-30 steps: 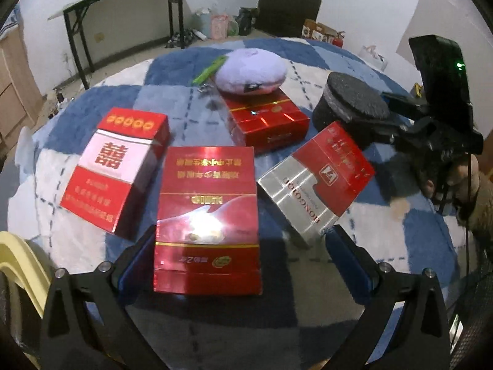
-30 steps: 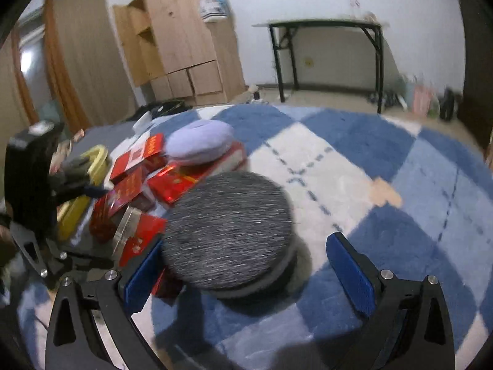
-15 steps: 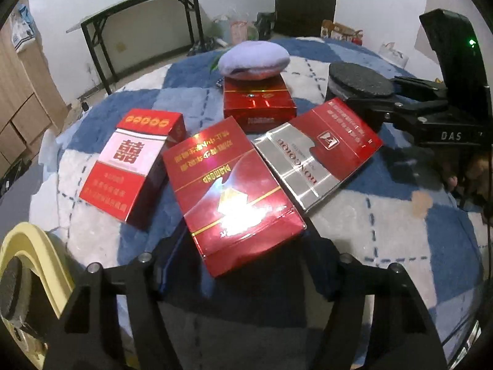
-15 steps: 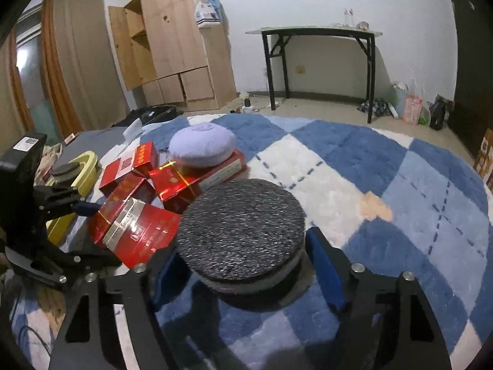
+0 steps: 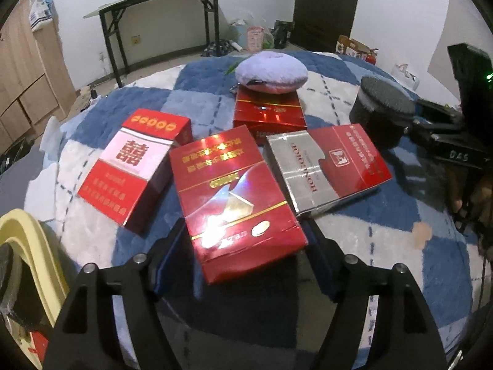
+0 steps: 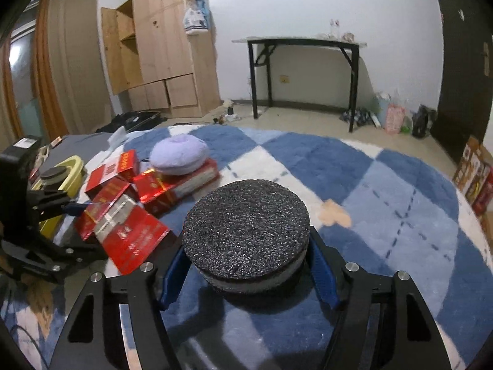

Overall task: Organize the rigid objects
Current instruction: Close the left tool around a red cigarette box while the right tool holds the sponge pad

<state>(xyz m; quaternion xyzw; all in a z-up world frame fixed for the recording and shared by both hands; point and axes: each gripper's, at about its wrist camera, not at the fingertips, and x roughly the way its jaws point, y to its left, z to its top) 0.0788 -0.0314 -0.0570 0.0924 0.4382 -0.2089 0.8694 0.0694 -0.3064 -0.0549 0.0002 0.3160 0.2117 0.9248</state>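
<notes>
A glossy red box point(image 5: 234, 203) lies tilted between the fingers of my left gripper point(image 5: 243, 246), its far end over the neighbouring boxes. The pads touch its sides while the jaws are opening a little. A black round foam disc point(image 6: 246, 231) with a grey band sits between the blue pads of my right gripper point(image 6: 248, 265). Those jaws are closing, with the pads against the disc's sides. Around the held box lie a red-and-white box point(image 5: 135, 166) and a silver-and-red box point(image 5: 326, 166). A purple plush cushion point(image 5: 271, 74) rests on another red box point(image 5: 268, 114).
Everything lies on a round blue-and-white checked rug point(image 6: 385, 185). A yellow container point(image 5: 27, 246) stands at the rug's left edge. A black-legged table point(image 6: 302, 71) and a wooden wardrobe point(image 6: 160, 46) stand by the far wall. A hand point(image 5: 480, 197) holds the right gripper.
Both grippers have narrowed from wide open onto their objects. The glossy red box has swung askew and come up between the left fingers. The disc now sits between the right pads.
</notes>
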